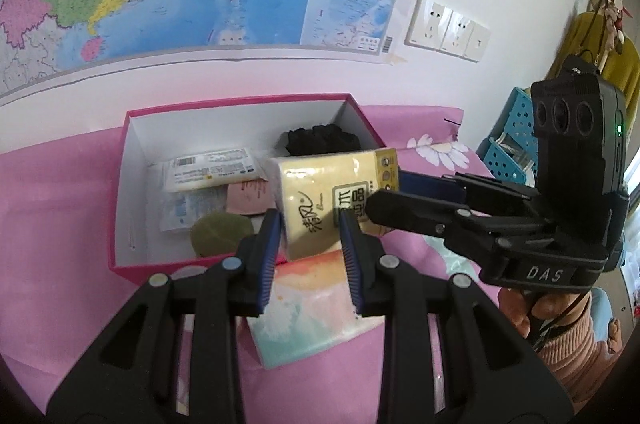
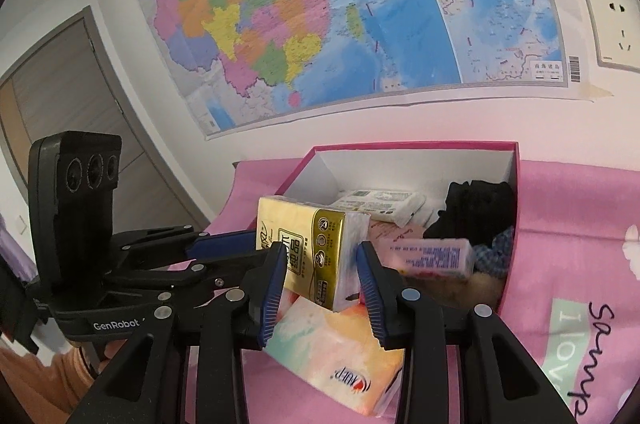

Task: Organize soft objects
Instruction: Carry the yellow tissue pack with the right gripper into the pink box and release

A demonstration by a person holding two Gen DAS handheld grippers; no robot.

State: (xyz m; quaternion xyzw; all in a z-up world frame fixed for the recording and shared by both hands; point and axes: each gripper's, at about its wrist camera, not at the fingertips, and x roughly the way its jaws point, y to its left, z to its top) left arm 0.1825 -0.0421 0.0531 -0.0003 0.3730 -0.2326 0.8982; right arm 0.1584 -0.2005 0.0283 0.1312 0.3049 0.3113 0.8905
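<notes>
Left wrist view: at centre frame, the yellow tissue pack (image 1: 332, 196) is clamped at its near end by the left gripper (image 1: 310, 244), while the right gripper (image 1: 404, 198) reaches in from the right and pinches the far end. 2 grips probably keep the squashy pack from sagging. It hangs over the near rim of the pink box (image 1: 240, 100), which already holds a white wipes packet (image 1: 212, 168) and a black cloth (image 1: 320, 140). A pastel tissue pack (image 1: 308, 312) lies below, outside the box.

Right wrist view: the right gripper (image 2: 320, 276) clamps the yellow tissue pack (image 2: 312, 248) at centre, and the left gripper (image 2: 224, 248) comes in from the left onto it. The pink box (image 2: 412, 146) sits behind, on the pink cloth (image 2: 568, 208), so a drop inside looks likely next.
</notes>
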